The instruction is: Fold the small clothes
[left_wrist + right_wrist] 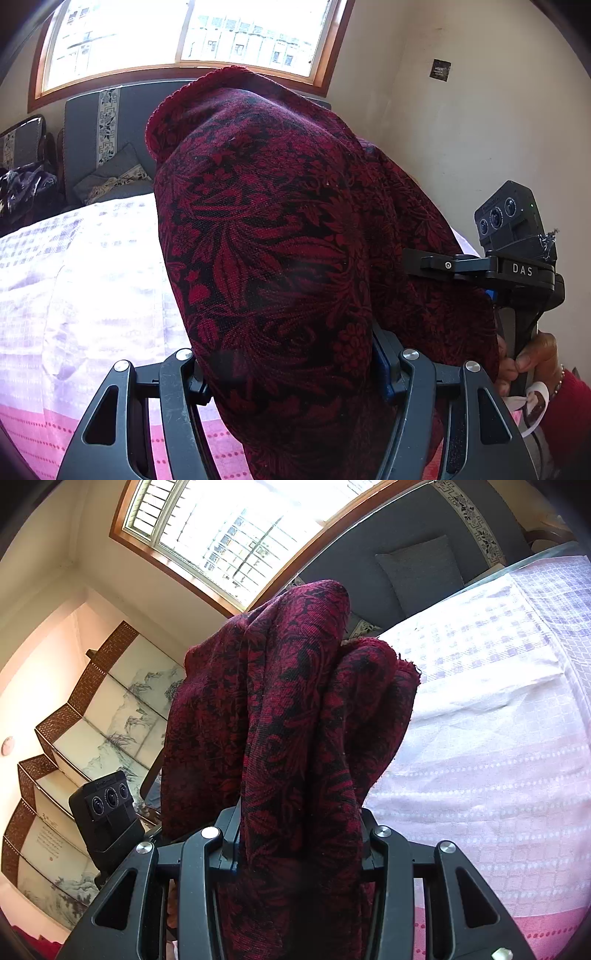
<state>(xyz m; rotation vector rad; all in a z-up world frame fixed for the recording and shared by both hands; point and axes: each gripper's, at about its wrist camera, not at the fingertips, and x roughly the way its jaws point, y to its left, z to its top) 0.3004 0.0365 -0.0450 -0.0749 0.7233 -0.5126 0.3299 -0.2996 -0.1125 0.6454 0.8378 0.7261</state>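
A dark red cloth with a black floral pattern [277, 240] is draped over my left gripper [291, 369] and hides its fingers; the jaws close on it. The same cloth [295, 709] hangs in bunched folds over my right gripper [299, 845], whose jaws also close on it, fingers hidden. Both grippers hold the cloth up above a bed with a pale lilac and pink checked cover [92, 277]. The right gripper unit, marked DAS, shows in the left wrist view [517, 266], held by a hand. The left gripper unit shows in the right wrist view [107, 812].
A grey headboard with a patterned strip [107, 125] and a grey pillow [114, 177] stand at the bed's far end under a window [184, 37]. A folding painted screen [92, 738] stands along the wall. A white wall [461, 129] is to the right.
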